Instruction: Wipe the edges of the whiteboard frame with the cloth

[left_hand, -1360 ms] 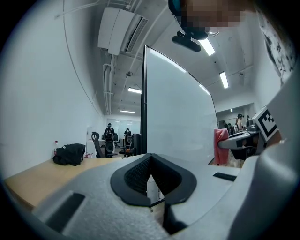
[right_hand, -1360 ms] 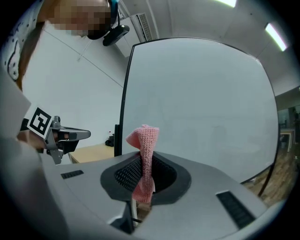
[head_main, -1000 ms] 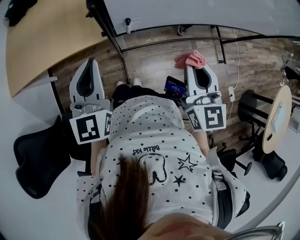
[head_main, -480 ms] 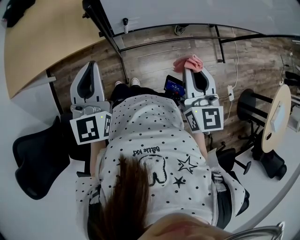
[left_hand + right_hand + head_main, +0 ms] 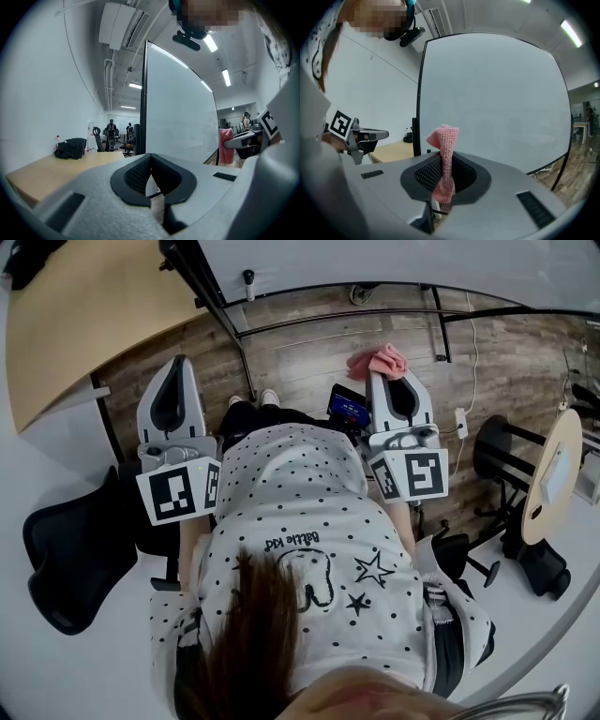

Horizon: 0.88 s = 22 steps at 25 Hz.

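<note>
A pink cloth (image 5: 380, 360) sticks out of my right gripper (image 5: 389, 374), which is shut on it. In the right gripper view the cloth (image 5: 444, 154) stands upright between the jaws, in front of the whiteboard (image 5: 497, 103) and its black left frame edge (image 5: 419, 93). My left gripper (image 5: 175, 367) is held level with it on the left, shut and with nothing in it. The left gripper view has the meeting pads (image 5: 151, 176) pointing at the board's black side edge (image 5: 143, 93). Both grippers are short of the frame. The whiteboard (image 5: 394, 263) fills the top of the head view.
A wooden desk (image 5: 84, 315) stands to the left with a black bag (image 5: 70, 147) on it. A black office chair (image 5: 75, 549) is behind on the left. On the right are a round side table (image 5: 548, 474), a power strip (image 5: 462, 423) and the board's floor bars (image 5: 309, 324).
Almost nothing: both grippers hold their places with small shifts, and the cloth stays gripped in the right one.
</note>
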Available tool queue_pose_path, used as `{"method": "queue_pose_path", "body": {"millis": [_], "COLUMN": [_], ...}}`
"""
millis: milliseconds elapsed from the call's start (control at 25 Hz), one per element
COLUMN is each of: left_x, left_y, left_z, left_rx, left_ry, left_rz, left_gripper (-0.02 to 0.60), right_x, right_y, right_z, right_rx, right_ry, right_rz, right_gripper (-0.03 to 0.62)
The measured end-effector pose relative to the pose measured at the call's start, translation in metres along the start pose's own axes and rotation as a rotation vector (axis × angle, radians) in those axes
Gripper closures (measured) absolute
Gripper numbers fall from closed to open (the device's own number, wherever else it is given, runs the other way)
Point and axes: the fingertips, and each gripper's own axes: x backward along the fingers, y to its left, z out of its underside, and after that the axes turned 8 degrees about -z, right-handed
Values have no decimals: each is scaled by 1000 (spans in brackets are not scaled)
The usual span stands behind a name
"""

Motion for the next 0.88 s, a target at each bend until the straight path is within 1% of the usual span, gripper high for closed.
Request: {"method": "queue_pose_path", "body": {"millis": [880], "left_x": [-1], "left_y": [0], "left_z": [-6], "left_rx": [-10], "left_ry": [-3], "left_rz": [-8], "left_gripper": [566], "right_x": [-1], "right_y": [-5], "right_z": [-5], "right_rx": [9], "right_ry": [-5], "right_rz": [-6], "right_gripper": [561]}}
